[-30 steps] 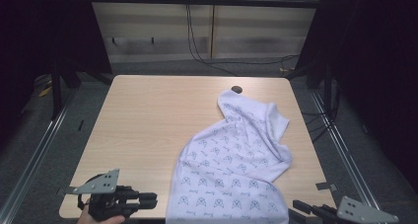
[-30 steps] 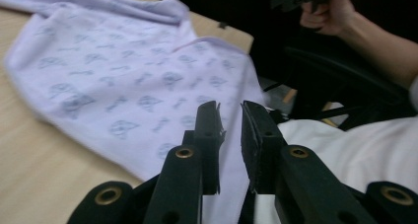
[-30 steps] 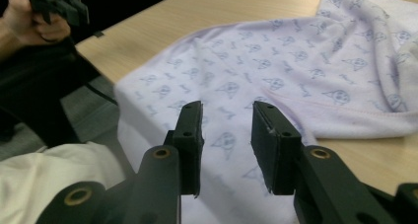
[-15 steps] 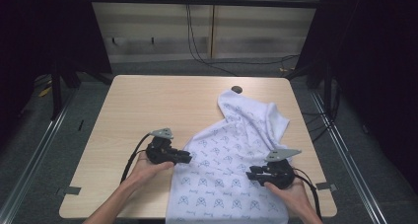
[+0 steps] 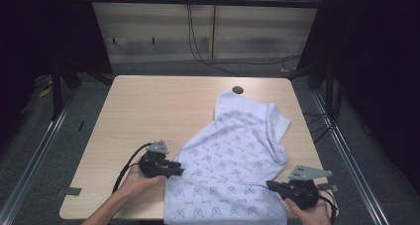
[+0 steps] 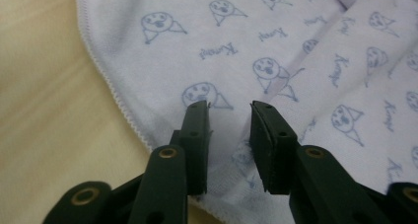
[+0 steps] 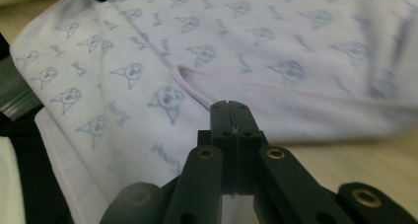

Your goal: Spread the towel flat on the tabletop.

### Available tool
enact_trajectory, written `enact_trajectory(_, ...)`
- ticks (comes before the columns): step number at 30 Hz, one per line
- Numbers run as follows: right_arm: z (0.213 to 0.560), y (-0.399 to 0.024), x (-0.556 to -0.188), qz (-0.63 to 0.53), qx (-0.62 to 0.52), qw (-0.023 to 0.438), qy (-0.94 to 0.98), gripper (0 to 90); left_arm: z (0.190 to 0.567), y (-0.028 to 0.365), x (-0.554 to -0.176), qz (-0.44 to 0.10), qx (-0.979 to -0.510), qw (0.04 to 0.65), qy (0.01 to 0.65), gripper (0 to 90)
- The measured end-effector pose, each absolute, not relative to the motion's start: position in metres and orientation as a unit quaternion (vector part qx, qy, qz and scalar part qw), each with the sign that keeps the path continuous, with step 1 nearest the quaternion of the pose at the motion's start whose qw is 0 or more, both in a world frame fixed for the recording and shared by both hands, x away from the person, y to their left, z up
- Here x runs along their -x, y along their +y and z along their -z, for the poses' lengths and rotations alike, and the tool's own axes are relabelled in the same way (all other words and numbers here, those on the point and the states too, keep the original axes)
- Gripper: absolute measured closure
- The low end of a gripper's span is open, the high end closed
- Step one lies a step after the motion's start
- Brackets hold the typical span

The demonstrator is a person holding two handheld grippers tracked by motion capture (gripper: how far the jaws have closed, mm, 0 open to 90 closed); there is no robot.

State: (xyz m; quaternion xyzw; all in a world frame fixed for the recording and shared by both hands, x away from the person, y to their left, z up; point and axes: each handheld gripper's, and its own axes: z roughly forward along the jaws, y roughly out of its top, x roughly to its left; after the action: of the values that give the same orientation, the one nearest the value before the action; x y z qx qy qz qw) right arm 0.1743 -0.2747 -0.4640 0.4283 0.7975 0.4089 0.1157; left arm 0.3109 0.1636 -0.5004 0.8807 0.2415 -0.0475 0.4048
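Observation:
A white cloth [image 5: 233, 155] printed with small blue faces lies across the right half of the wooden table [image 5: 148, 111], and its near end hangs over the front edge. My left gripper [image 5: 178, 171] sits at the cloth's left hem. Its jaws have just been opening and stand apart over the hem [image 6: 229, 108], with the cloth [image 6: 276, 31] under them and not pinched. My right gripper [image 5: 271, 185] is at the cloth's right edge near the front. Its jaws have just closed and meet at a hem corner [image 7: 230, 105] of the cloth [image 7: 246, 31].
A dark round hole [image 5: 237, 90] lies in the tabletop just behind the cloth. Bare wood stretches to the left and back. Metal rails [image 5: 44, 136] run along both sides of the table, and cables [image 5: 208, 51] hang at the back wall.
Both hands came up from the front corners onto the cloth, then slid back toward the front edge. The right one also moved out to the cloth's right side. The left gripper has opened.

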Motion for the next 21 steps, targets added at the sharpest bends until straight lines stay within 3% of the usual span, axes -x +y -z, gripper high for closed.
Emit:
enact_trajectory(2, 0.465, -0.288, -0.169, -0.413, -0.44, 0.113, 0.789, 89.6, 0.5, 0.169, -0.304, 0.054, -0.881, 0.406, 0.239, 66.7)
enact_trajectory(5, 0.468, -0.292, -0.176, -0.423, -0.444, 0.1, 0.784, 77.1, 0.498, 0.172, -0.297, 0.061, -0.884, 0.398, 0.237, 65.8)
enact_trajectory(10, 0.474, -0.251, -0.206, -0.412, -0.395, 0.068, 0.818, 69.7, 0.498, 0.175, -0.293, 0.077, -0.882, 0.4, 0.238, 61.5)
enact_trajectory(18, 0.489, -0.205, -0.225, -0.383, -0.352, 0.029, 0.853, 72.7, 0.501, 0.171, -0.313, 0.05, -0.872, 0.413, 0.257, 60.7)
enact_trajectory(20, 0.49, -0.204, -0.221, -0.38, -0.349, 0.028, 0.856, 86.5, 0.501, 0.172, -0.313, 0.049, -0.872, 0.411, 0.261, 60.9)
enact_trajectory(21, 0.488, -0.205, -0.22, -0.378, -0.35, 0.03, 0.856, 88.7, 0.5, 0.173, -0.311, 0.042, -0.874, 0.408, 0.26, 60.9)
